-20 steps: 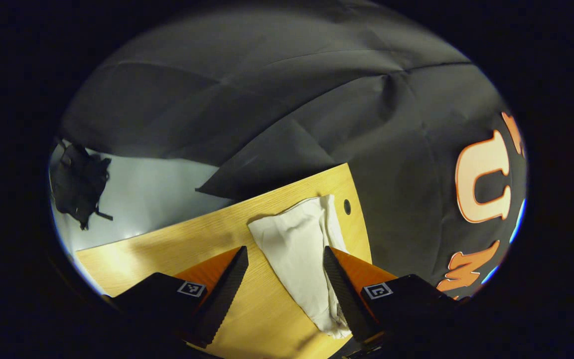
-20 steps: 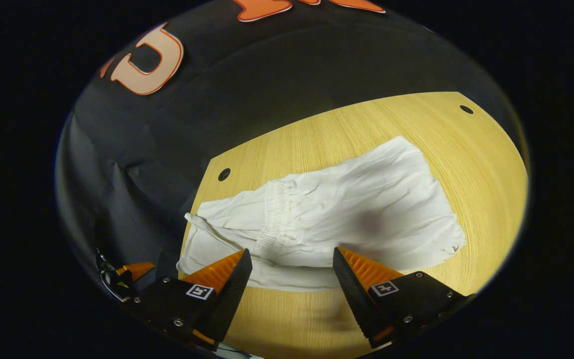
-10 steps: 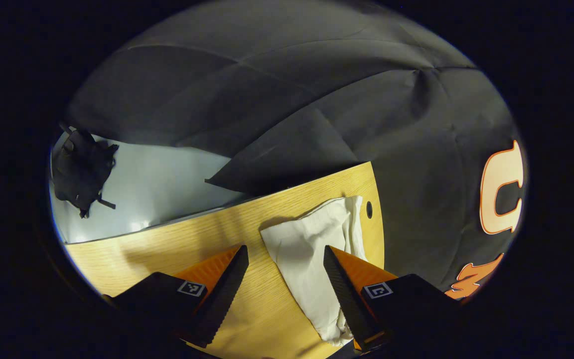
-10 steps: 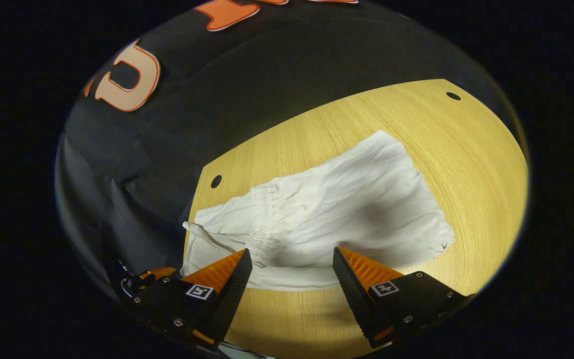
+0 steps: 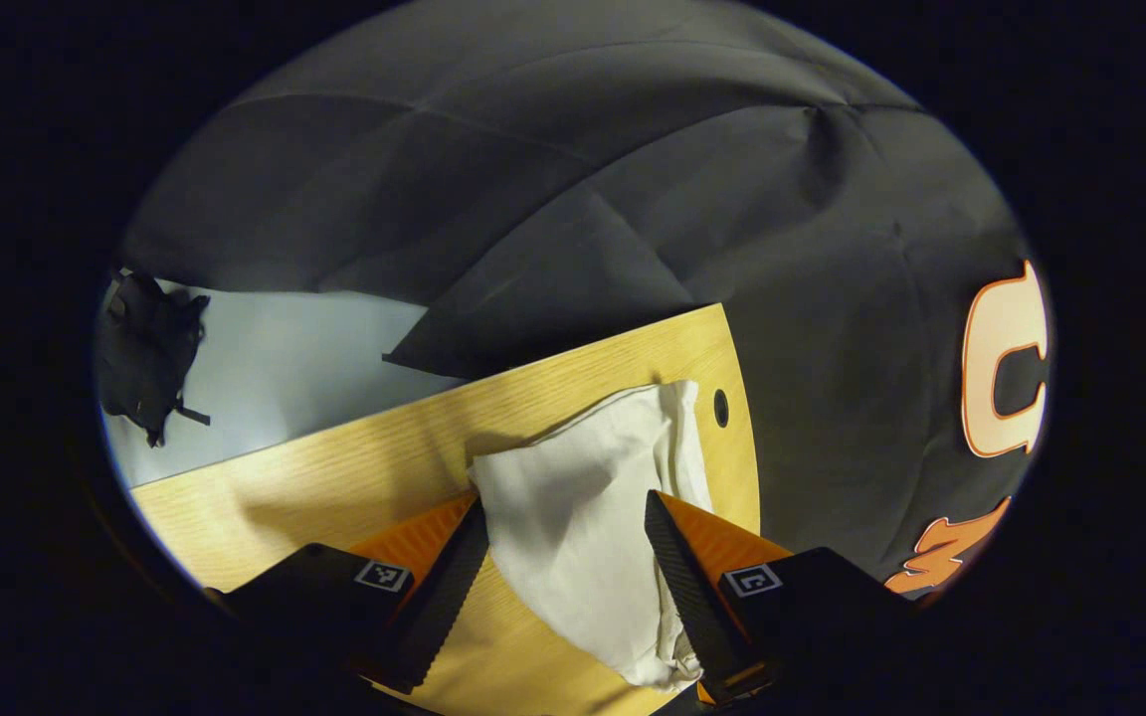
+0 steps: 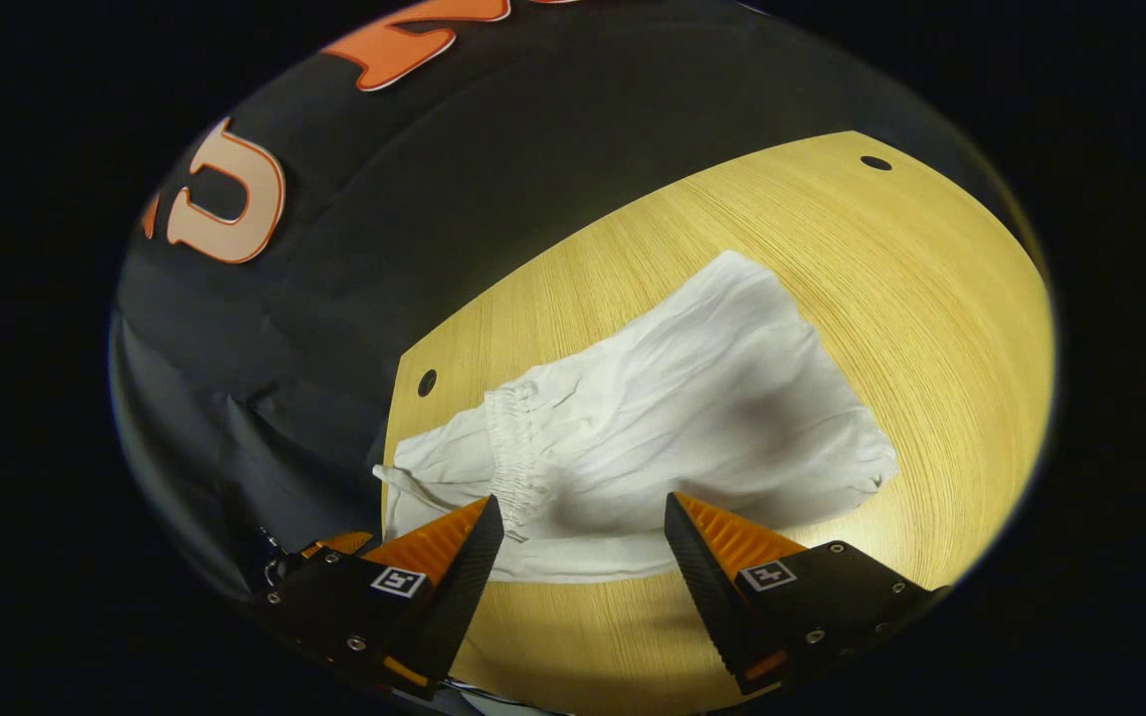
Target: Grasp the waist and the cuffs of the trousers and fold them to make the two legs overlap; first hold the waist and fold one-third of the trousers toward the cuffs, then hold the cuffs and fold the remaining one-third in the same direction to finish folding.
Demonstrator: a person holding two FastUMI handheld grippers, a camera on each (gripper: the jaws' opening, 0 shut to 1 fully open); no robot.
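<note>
The white trousers [image 6: 672, 418] lie partly folded on the wooden surface [image 6: 931, 328], with the elastic waist [image 6: 508, 447] laid over the legs and the free end reaching toward the far right of the right gripper view. My right gripper [image 6: 583, 537] hangs just above the near edge of the cloth, jaws spread wide with nothing between them. My left gripper [image 5: 563, 537] is over one end of the trousers [image 5: 583, 517], jaws likewise apart; the fabric runs up between the two fingers, and it may brush the left finger [image 5: 444, 587], though I cannot tell for sure from this angle. That end of the cloth sits near the surface's [image 5: 334, 487] corner, just beside a small round hole [image 5: 720, 408]. Beyond the surface edge a dark bag [image 5: 145, 353] lies on the pale floor [image 5: 285, 368].
</note>
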